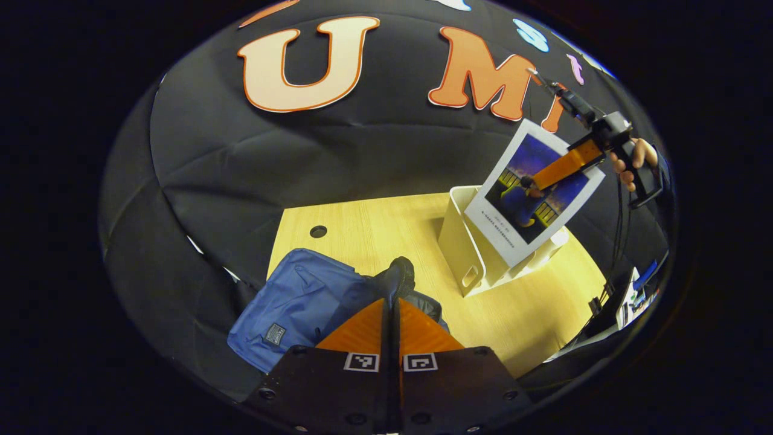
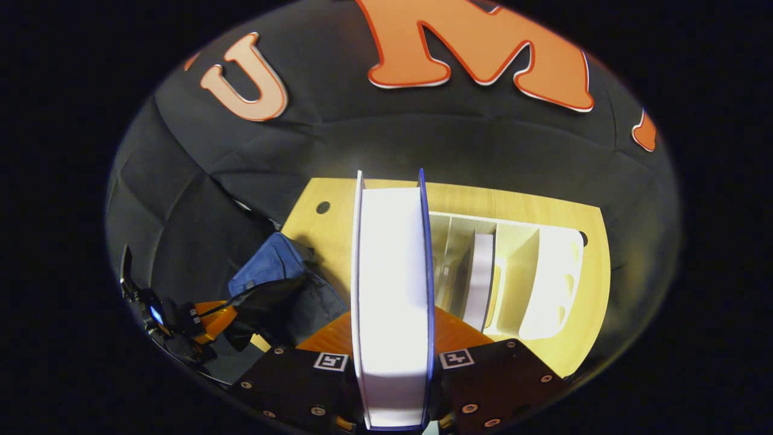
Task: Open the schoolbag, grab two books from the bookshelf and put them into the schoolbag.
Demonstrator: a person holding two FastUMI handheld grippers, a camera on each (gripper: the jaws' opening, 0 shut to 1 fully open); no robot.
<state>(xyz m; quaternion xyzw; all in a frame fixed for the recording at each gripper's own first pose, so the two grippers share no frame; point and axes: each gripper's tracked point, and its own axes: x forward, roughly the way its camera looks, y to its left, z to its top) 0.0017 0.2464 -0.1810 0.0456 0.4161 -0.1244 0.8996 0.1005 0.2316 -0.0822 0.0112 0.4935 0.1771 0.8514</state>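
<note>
Schoolbag (image 1: 296, 308) lies at table (image 1: 368, 229) front-left, its dark flap pinched up by left gripper (image 1: 391, 302). Bookshelf (image 1: 477, 254) sits right of it. Book (image 2: 392, 290) clamped edge-on in right gripper (image 2: 392, 338), hand (image 1: 634, 163) raised above shelf.

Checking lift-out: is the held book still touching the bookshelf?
Cannot tell. In the left gripper view the book overlaps the bookshelf rim; right gripper pinches it, and no gap or contact reads plainly.

Light wooden table (image 1: 374, 226) against black cloth wall (image 1: 259, 163); perhaps clutter at right.
</note>
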